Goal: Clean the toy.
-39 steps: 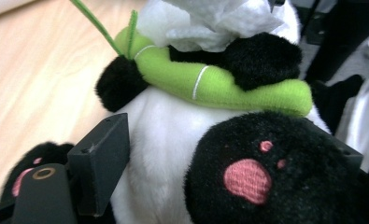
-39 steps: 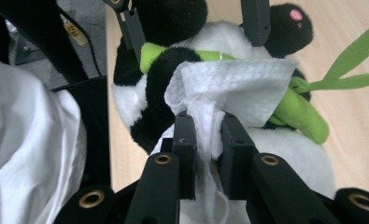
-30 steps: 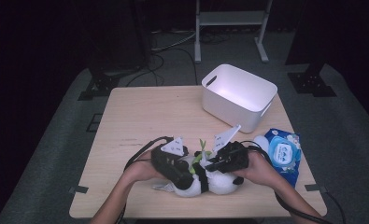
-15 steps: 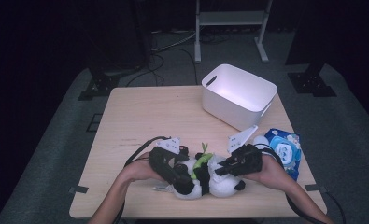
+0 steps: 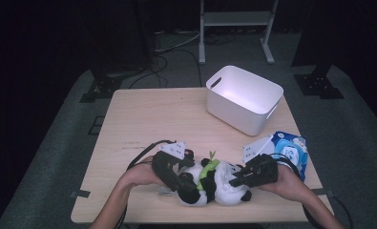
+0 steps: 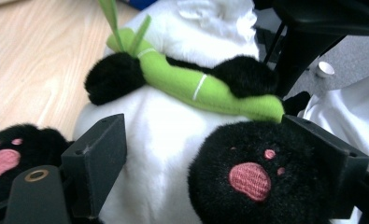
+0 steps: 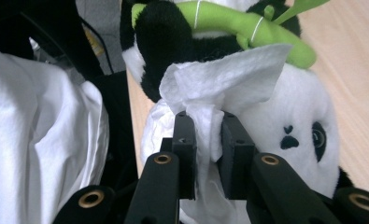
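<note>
- Two soft things are in hand: a plush panda [image 5: 214, 183] lying near the front edge of the worktop [image 5: 148, 119], and a white wipe [image 7: 219, 81] pressed against its head.
- Panda: light and squashy by the look of it, so it will yield under pressure; best taken at a leg or the body, not the green bamboo stalk [image 6: 196, 86] it hugs.
- Left tongs [image 6: 210, 158] straddle a black hind paw [image 6: 252, 177]; the jaws have just been opening, and whether the pads press on the fur I cannot tell.
- Wipe: thin, limp, likely to tear or slide out; a pinch on a bunched fold suits it.
- Right tongs [image 7: 205, 149] are clamped on just such a fold, beside the panda's face.
- White bin [image 5: 243, 98] and blue wipe pack [image 5: 291, 150] sit farther off.
</note>
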Demonstrator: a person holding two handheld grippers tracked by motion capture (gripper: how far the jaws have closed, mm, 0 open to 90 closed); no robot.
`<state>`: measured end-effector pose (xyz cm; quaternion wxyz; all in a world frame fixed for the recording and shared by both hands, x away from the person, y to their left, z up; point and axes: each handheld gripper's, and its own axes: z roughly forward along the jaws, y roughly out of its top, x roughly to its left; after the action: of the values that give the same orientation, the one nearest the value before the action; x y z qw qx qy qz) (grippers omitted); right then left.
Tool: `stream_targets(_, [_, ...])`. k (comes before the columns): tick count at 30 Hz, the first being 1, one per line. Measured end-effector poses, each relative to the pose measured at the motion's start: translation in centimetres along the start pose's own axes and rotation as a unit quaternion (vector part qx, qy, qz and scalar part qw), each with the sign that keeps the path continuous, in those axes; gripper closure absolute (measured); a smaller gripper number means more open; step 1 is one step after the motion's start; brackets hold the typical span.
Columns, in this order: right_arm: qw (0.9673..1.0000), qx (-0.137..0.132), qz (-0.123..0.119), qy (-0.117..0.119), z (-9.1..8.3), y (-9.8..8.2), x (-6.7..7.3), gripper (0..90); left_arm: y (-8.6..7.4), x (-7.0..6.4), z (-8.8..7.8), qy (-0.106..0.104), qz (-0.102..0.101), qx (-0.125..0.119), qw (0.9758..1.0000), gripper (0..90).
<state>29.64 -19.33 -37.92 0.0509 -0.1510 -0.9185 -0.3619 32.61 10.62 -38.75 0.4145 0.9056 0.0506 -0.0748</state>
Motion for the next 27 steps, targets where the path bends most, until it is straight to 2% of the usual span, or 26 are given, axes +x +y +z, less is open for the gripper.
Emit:
stream_targets(10, [0.9996,0.027,-0.008,0.008,0.2,0.3,0.5,77.7,0.1,-0.2,-0.9,0.002,0.006,-0.011,0.9999,15.6])
stream_targets(15, [0.9993,0.034,-0.011,0.012,0.2,0.4,0.6,77.7,0.3,-0.4,-1.5,-0.003,0.006,-0.03,0.9995,15.6])
stream_targets(21, [0.9985,0.047,-0.016,0.022,0.4,0.5,0.8,77.6,0.5,-0.4,-2.4,0.009,0.009,-0.05,0.9987,15.6])
stream_targets(24, [0.9979,0.055,-0.021,0.027,0.5,0.7,1.0,77.6,0.3,-0.2,-2.6,0.012,0.005,-0.051,0.9986,15.6])
stream_targets(27, [0.9978,0.058,-0.021,0.024,0.4,0.9,1.1,77.3,0.0,0.0,-2.1,0.011,-0.005,-0.039,0.9992,15.6])
